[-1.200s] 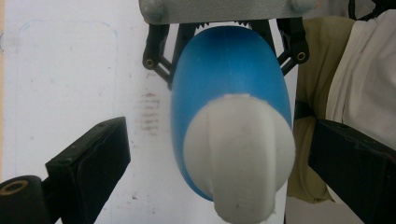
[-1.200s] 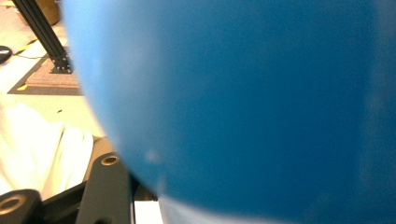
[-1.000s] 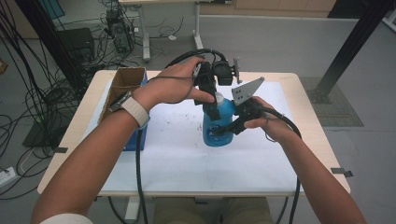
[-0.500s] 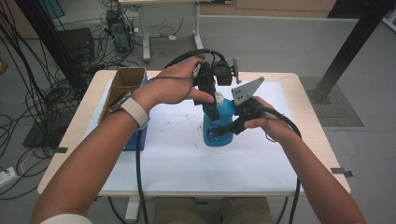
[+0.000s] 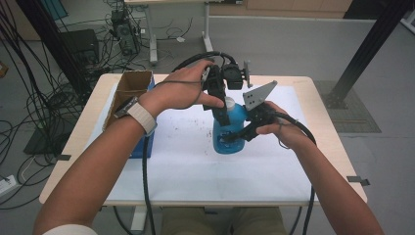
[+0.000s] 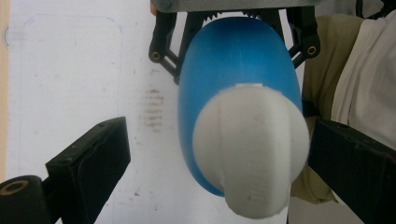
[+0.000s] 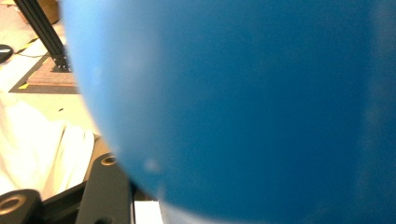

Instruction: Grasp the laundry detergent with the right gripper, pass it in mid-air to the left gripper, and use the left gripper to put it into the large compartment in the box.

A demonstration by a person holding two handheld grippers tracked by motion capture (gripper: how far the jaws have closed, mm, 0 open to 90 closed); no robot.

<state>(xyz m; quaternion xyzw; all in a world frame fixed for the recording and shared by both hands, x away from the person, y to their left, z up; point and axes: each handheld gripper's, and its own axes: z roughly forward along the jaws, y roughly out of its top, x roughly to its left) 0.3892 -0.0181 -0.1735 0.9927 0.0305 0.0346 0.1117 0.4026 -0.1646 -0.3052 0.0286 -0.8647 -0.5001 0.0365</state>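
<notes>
From my seat, the blue bottle (image 5: 229, 132) stands mid-bench with both tools crowded on it, so nothing passes there. The cardboard box (image 5: 128, 93) blocks the left edge of the bench (image 5: 195, 171). I see open white surface in front of the bottle and to its right.

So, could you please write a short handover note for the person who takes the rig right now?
Right tongs: shut on the blue bottle, gripping its body from the side.
Left tongs: open, held above the bottle, one jaw on each side of the white cap, not pressing on it.
Bottle stands upright on the white sheet.
Done: bottle steadied.
Left: probably close on the cap and unscrew it.
</notes>
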